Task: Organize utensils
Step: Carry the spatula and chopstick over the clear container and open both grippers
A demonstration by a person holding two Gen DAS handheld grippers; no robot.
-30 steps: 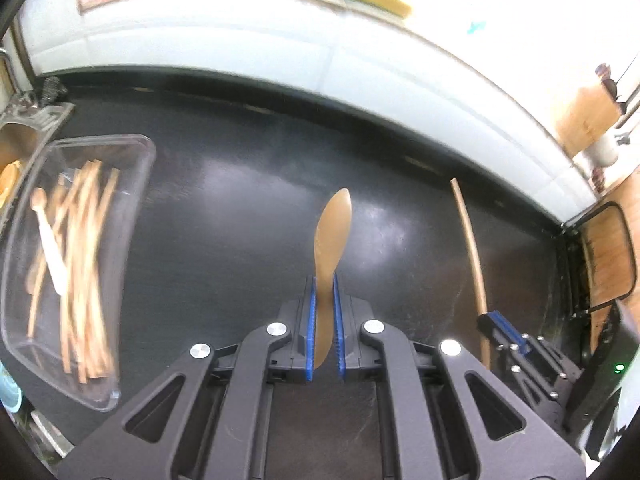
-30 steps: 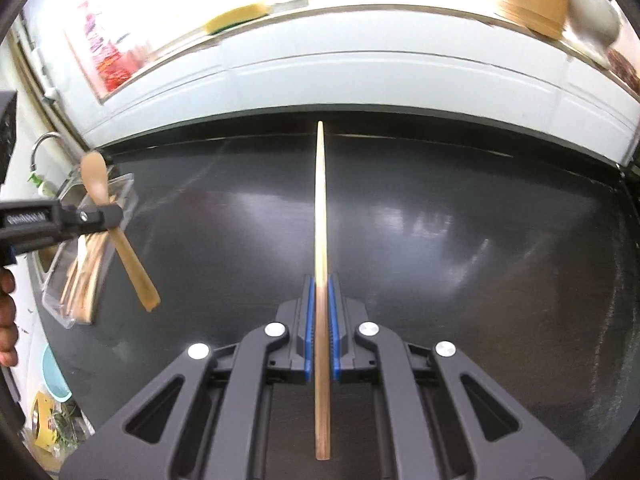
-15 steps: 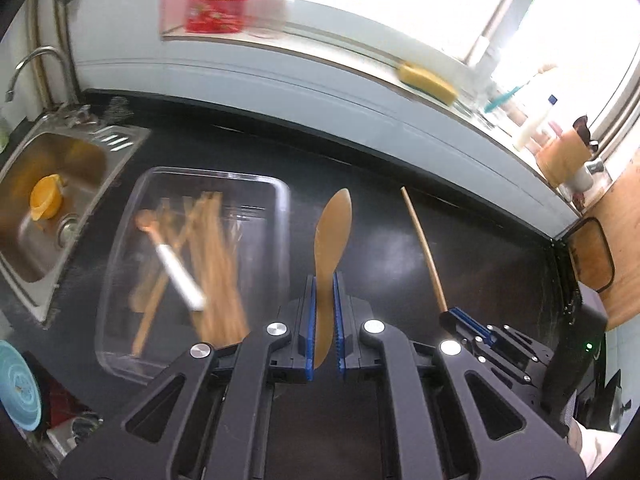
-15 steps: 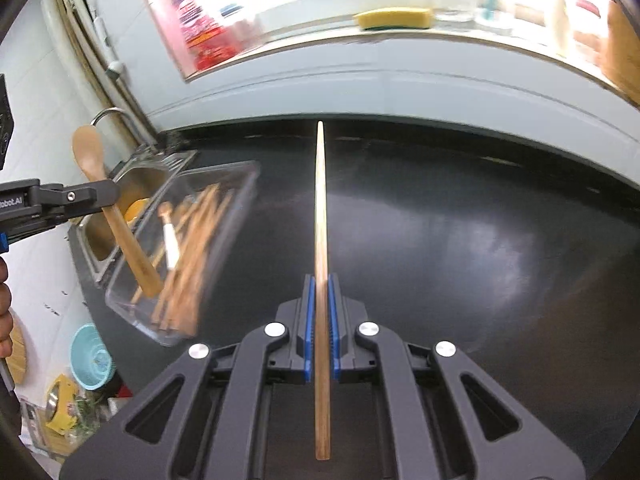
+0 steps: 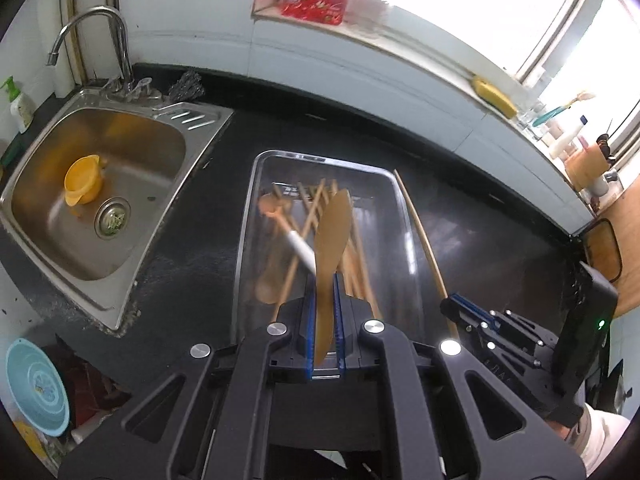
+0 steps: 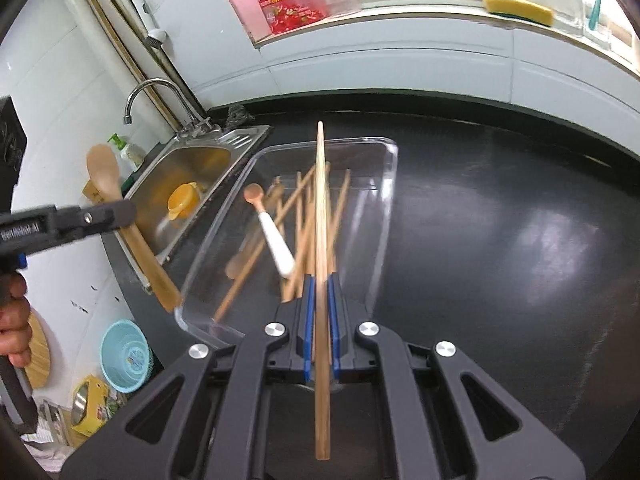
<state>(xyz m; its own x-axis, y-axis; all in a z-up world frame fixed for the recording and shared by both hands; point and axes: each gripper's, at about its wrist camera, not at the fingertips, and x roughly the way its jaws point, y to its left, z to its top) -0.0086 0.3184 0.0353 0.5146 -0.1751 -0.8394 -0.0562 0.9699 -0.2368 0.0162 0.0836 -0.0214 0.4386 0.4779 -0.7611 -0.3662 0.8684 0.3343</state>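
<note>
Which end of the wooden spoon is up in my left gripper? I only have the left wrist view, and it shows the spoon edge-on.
Observer: In the right wrist view the wooden spoon has its bowl up. The handle slants down toward the tray's near, sink-side corner.
Operator: And the right gripper's grip?
Observer: The right gripper is shut on the chopstick, and a long stretch sticks out behind its fingers.

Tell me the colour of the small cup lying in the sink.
Orange cup; clearest in the left wrist view.
</note>
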